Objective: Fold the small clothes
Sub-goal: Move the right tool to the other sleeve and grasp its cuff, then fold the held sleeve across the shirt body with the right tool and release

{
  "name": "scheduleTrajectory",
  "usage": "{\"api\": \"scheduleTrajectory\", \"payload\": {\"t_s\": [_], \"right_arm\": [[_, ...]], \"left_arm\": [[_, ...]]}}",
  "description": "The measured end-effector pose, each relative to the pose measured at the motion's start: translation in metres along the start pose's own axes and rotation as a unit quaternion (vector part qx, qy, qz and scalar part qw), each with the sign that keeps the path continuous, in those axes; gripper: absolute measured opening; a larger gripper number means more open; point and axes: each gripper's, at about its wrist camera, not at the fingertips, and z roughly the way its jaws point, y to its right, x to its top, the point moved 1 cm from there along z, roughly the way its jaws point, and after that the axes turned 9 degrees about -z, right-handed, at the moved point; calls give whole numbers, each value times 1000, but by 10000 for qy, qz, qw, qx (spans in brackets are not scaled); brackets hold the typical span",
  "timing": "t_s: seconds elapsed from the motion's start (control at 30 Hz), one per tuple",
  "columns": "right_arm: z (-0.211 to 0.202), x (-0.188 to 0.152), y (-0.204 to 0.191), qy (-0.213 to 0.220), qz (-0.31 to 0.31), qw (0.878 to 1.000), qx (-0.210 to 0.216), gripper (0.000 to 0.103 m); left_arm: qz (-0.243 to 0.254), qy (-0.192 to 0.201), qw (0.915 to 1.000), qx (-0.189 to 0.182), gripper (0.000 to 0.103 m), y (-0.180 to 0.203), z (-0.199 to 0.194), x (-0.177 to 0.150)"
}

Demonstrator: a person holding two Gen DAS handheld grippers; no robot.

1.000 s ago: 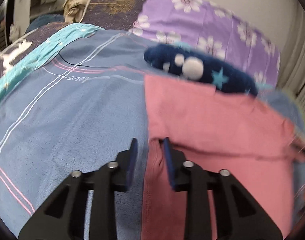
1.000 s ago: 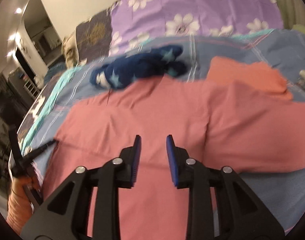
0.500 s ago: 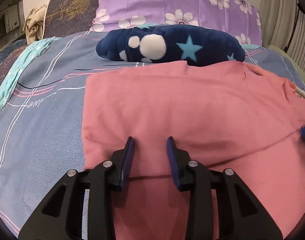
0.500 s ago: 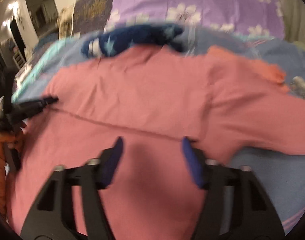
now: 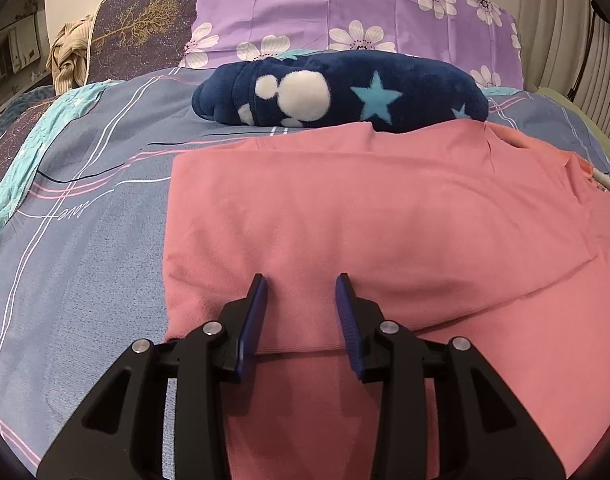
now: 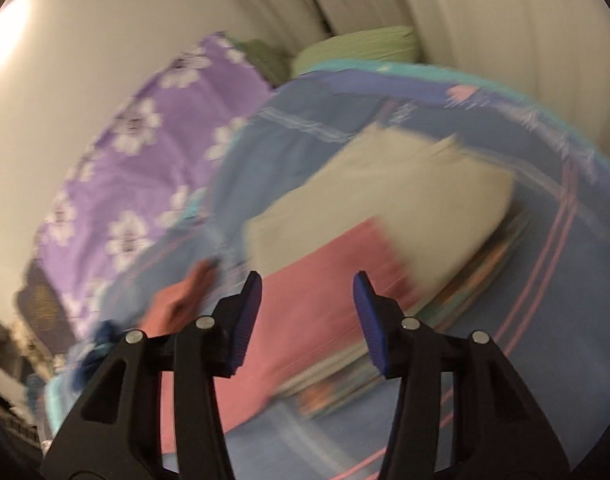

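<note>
We note the pink long-sleeved knit top (image 5: 345, 216) lying on the blue-grey striped bed cover (image 5: 77, 248), near the middle of the bed, its far edge touching a dark navy plush blanket roll with stars and white dots (image 5: 345, 92) that sits toward the head of the bed, in front of the purple flowered pillow (image 5: 345, 4). One layer of the top is already doubled over; a fold line crosses just beyond our left claw (image 5: 301, 300). That claw is spread, hovering low over the fold, pinching nothing. Our right claw (image 6: 307, 300) is also spread and empty; its view is motion-blurred and faces a stack of folded cloths, cream and pink on top (image 6: 369, 240), near the far side of the bed. We judge the first fold done and the sleeve, trailing toward the right edge of the bed, still unfolded. The next move calls for gripping the sleeve or hem edge cleanly through a single layer and carrying it across without dragging the fold underneath.
</note>
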Motion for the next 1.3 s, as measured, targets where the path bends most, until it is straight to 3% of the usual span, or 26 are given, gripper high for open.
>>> {"api": "scheduleTrajectory", "payload": {"t_s": [0.1,0.17,0.2,0.27,0.37,0.47,0.6,0.73,0.87,0.93,1.0,1.07,1.17,1.3], "right_arm": [[22,-7,14,-513,234,9984,-73,54],[27,-13,9,-487,210,9985,-120,49],[26,-16,5,-429,58,9988,-222,26],[24,-19,-3,-411,26,9991,-91,5],[9,-18,-27,-150,166,9986,478,5],[-13,-19,-85,2,-223,9912,1305,5],[-34,-42,-205,-141,-1118,9596,2579,5],[-22,-108,-333,-907,-1982,9066,3614,5],[4,-194,-397,-1722,-2554,8684,3885,6],[16,-221,-401,-2078,-2676,8583,3854,13],[25,-238,-395,-2314,-2733,8557,3734,23],[29,-240,-382,-2316,-2753,8590,3643,26],[32,-233,-349,-2104,-2644,8802,3334,31],[32,-239,-334,-1937,-2693,8895,3142,29]], "left_arm": [[22,8,10000,33,38,1,0,-1],[50,16,10000,61,38,1,0,-1],[61,20,9999,77,39,2,-1,-1],[82,23,9999,103,39,2,-1,-2],[90,22,9999,112,39,2,-1,-1],[91,27,9999,114,39,3,-1,-1],[86,25,9999,106,39,2,-1,-1],[54,20,10000,63,39,1,-1,-1],[-3,2,10000,-16,40,-1,-1,0],[-61,-9,9999,-128,43,-3,-2,1],[-137,24,9996,-265,43,-6,-6,3],[-228,48,9987,-456,43,-4,-14,5],[-463,65,9899,-1337,43,14,-27,13],[-86,-332,9768,-2114,44,67,-24,16]]}}
